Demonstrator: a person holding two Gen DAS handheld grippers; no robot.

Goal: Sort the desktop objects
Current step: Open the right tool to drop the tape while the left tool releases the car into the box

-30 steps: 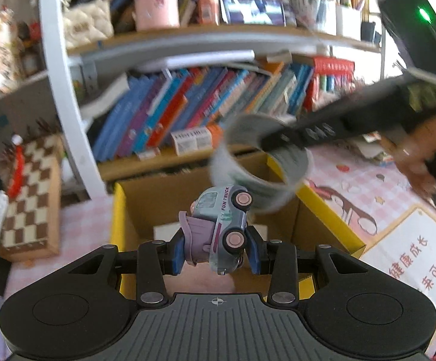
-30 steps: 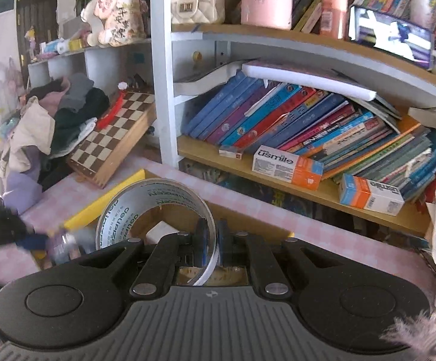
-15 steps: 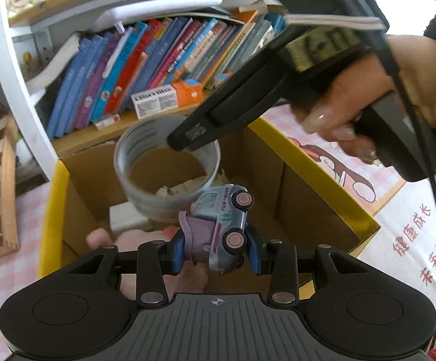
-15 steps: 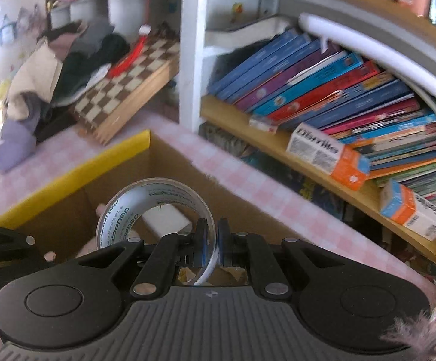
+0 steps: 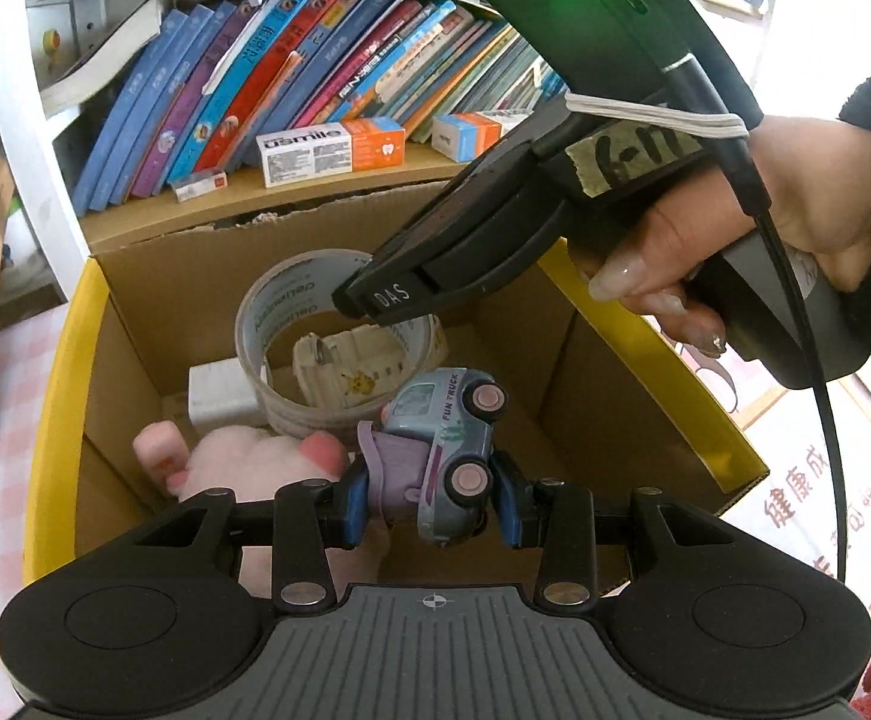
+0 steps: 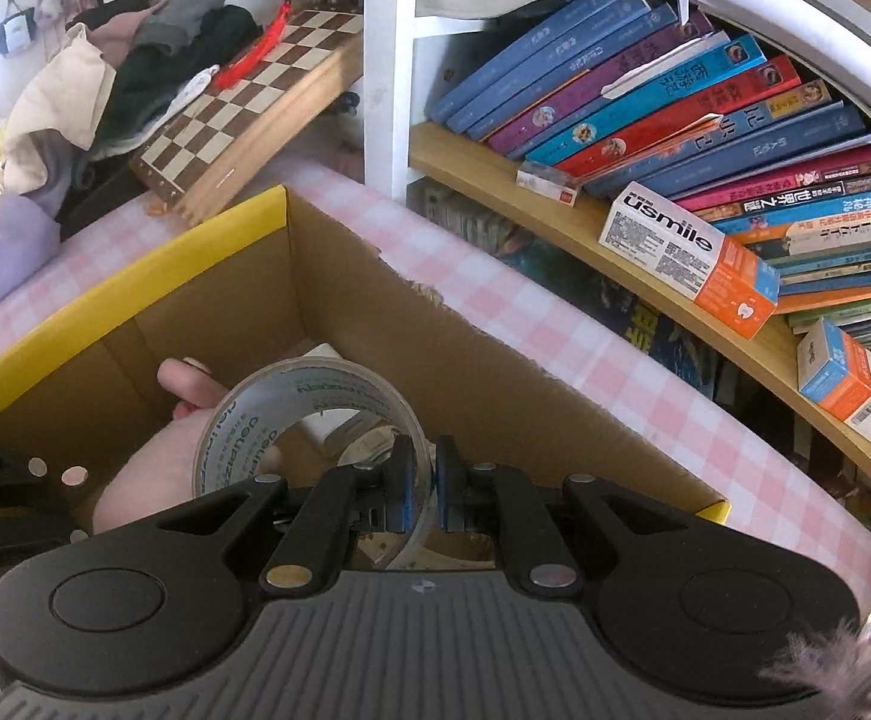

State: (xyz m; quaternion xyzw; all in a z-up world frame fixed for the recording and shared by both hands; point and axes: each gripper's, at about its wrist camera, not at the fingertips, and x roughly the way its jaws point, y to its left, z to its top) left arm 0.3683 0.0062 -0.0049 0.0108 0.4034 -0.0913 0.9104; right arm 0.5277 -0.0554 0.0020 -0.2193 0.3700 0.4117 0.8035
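A small grey-blue toy truck (image 5: 441,450) sits pinched on its side in my left gripper (image 5: 432,495), just above the open cardboard box (image 5: 57,372) with yellow rims. My right gripper (image 6: 426,483) is shut on the wall of a clear tape roll (image 6: 303,414), held low inside the box (image 6: 339,276). In the left wrist view the tape roll (image 5: 273,324) hangs from the right gripper's fingers (image 5: 393,294), over a pale Pikachu-printed item (image 5: 345,372). A pink plush toy (image 5: 237,456) and a white block (image 5: 219,390) lie on the box floor.
A shelf of leaning books (image 6: 645,96) with toothpaste cartons (image 6: 687,258) runs behind the box. A chessboard (image 6: 255,114) and a pile of clothes (image 6: 105,72) lie to the left. Pink checked cloth (image 6: 525,294) covers the table. A person's hand (image 5: 795,192) holds the right gripper.
The right gripper has brought the tape roll down into the box. The left gripper, still holding the toy truck, has moved closer over the box opening.
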